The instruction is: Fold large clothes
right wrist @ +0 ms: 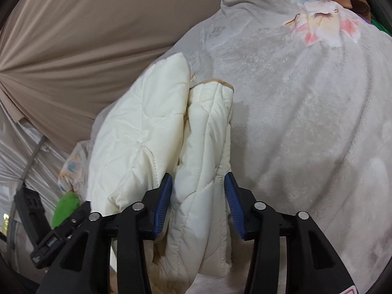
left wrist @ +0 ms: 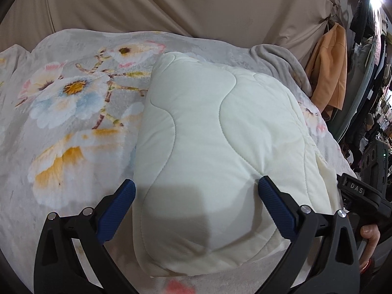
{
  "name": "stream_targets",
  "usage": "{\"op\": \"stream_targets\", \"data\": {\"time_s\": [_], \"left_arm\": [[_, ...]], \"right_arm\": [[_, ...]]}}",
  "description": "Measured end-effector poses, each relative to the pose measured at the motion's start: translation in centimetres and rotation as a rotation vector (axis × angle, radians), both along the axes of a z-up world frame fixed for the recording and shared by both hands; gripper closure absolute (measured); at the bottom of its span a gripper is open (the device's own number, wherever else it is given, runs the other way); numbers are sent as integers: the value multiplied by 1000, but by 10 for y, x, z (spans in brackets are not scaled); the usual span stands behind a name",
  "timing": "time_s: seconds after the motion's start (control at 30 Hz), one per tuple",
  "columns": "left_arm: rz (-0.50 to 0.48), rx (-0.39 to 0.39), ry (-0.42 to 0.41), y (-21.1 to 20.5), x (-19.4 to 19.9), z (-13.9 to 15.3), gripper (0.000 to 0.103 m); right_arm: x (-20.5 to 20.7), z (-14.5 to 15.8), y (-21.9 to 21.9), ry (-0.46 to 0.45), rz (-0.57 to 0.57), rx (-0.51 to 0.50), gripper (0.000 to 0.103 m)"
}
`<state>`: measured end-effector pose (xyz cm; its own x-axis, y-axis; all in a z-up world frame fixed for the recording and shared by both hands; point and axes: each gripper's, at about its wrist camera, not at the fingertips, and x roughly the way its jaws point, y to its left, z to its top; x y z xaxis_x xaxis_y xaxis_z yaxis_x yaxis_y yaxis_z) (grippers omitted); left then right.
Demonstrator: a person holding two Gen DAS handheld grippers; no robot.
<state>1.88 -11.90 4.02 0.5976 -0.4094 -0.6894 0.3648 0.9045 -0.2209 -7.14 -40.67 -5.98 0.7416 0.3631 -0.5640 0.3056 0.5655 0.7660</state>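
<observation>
Two grippers, left (left wrist: 196,196) and right (right wrist: 198,191); one quilted garment (left wrist: 215,132); one floral blanket (left wrist: 61,103).

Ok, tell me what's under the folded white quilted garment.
The white quilted garment lies on a grey floral blanket, which shows all around it. What lies beneath the blanket is covered. The folded layers hide anything tucked inside.

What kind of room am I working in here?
Probably a bedroom or a cluttered living space. The cream quilted garment lies on a floral fleece blanket, spread like a bed cover. Beige draped fabric hangs behind it, and clothes hang crowded along the right edge, among them an orange garment.
</observation>
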Motion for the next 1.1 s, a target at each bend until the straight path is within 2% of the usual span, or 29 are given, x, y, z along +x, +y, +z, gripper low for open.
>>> {"op": "stream_targets", "data": {"time_s": [0.13,0.37,0.47,0.57,0.73,0.87,0.97,1.03,1.1], "left_arm": [[-2,7,-4,-2,-1,-1,5],[-33,14,-12,2,-2,-3,5],[-58,-11,5,10,1,-5,5],[-53,-38,22,11,9,-6,5],[-50,-104,54,19,28,-4,5],[-60,-162,101,27,45,-16,5],[-54,-154,86,23,47,-20,5],[-48,-128,65,16,47,-19,5],[-49,-116,53,13,46,-16,5]], "right_arm": [[-1,-9,-1,7,22,42,54],[-5,-6,6,30,83,-8,52],[-5,-13,5,37,112,9,43],[4,-19,2,33,131,62,43],[26,-17,0,22,156,65,43],[38,-20,0,0,182,95,42],[45,-28,0,-13,192,143,41],[48,-32,0,-18,192,153,44],[48,-29,1,-37,193,150,54]]}}
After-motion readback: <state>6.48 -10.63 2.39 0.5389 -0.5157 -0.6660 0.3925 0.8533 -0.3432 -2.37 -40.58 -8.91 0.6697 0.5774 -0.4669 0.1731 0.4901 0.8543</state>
